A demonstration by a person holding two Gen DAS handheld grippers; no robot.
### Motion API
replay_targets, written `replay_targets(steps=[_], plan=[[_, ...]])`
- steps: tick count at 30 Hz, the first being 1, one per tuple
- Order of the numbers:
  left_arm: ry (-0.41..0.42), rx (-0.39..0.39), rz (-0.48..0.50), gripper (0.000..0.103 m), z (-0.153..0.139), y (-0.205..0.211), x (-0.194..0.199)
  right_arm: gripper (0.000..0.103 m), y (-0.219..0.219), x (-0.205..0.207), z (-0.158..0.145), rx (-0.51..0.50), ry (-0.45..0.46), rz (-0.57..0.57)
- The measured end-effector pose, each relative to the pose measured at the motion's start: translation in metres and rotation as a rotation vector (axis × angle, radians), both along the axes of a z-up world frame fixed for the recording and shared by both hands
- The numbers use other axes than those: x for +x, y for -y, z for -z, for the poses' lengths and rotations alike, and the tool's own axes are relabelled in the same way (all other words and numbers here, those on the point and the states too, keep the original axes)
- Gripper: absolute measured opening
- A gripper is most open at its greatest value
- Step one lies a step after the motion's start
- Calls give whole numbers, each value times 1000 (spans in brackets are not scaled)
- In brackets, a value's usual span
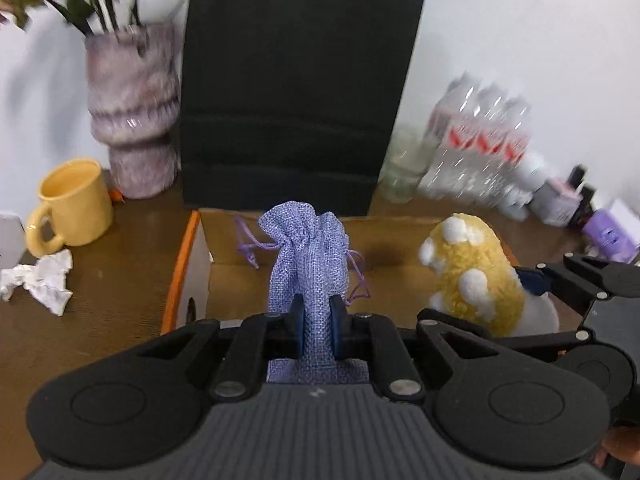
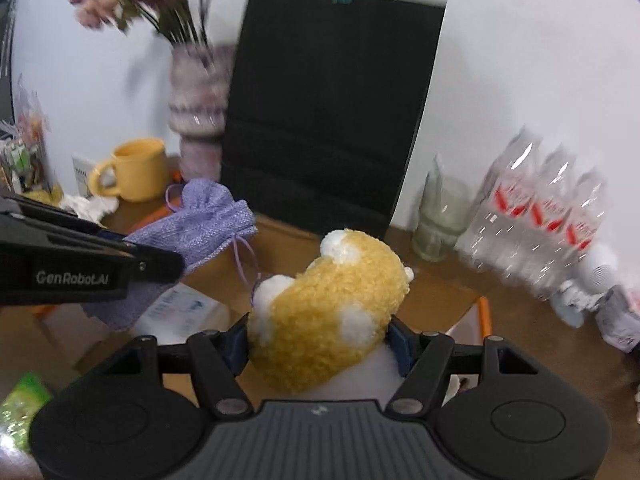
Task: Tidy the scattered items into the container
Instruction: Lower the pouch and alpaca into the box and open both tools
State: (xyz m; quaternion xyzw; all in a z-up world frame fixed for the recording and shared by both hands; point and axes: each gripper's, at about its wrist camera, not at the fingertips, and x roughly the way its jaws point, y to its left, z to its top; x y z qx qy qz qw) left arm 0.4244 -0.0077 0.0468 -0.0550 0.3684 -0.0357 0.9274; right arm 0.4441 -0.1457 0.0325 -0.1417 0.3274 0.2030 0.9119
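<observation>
My left gripper (image 1: 318, 326) is shut on a lilac drawstring pouch (image 1: 306, 256), which stands up between the blue pads above an open cardboard box (image 1: 224, 276). From the right wrist view the same pouch (image 2: 200, 224) hangs at the left, pinched by the left gripper (image 2: 132, 246). My right gripper (image 2: 320, 344) is shut on a fluffy yellow plush toy with white spots (image 2: 332, 312), held over the box (image 2: 436, 296). The left wrist view shows that toy (image 1: 472, 280) at the right, with the right gripper (image 1: 532, 292) beside it. A white packet (image 2: 180, 312) lies in the box.
Behind the box stand a black paper bag (image 1: 296, 92), a mottled vase with flowers (image 1: 132, 120), a yellow mug (image 1: 74, 204), a glass jar (image 1: 404, 164) and a pack of water bottles (image 1: 476, 144). Crumpled tissue (image 1: 40, 276) lies at left; small purple items (image 1: 608, 236) at right.
</observation>
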Motion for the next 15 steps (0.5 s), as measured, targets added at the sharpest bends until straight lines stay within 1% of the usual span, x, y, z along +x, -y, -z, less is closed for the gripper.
replay_targets(steps=[4,6,7,10,12,13,15], plan=[[-72,11,12,13,21,-2,27,66,-7,29,26,-20,-76,-17],[-96,24,20,15,29,-4,34,67,-9,33,31,-33,-83,-32],[-104,32,17,15,32,-4,36,69,-10,31,32,-38,-83,-38],[-111,47,17,24,34,-4,39,73,-12,32,34,-44,-108,-43],[-108,46,13,39,31,-4,38,76,-15,30,33,-60,-109,-43],[-99,47,14,42,29,-4,36,81,-15,28,31,-65,-105,-38],[-79,51,10,60,22,-4,28,88,-12,23,24,-59,-90,-29]])
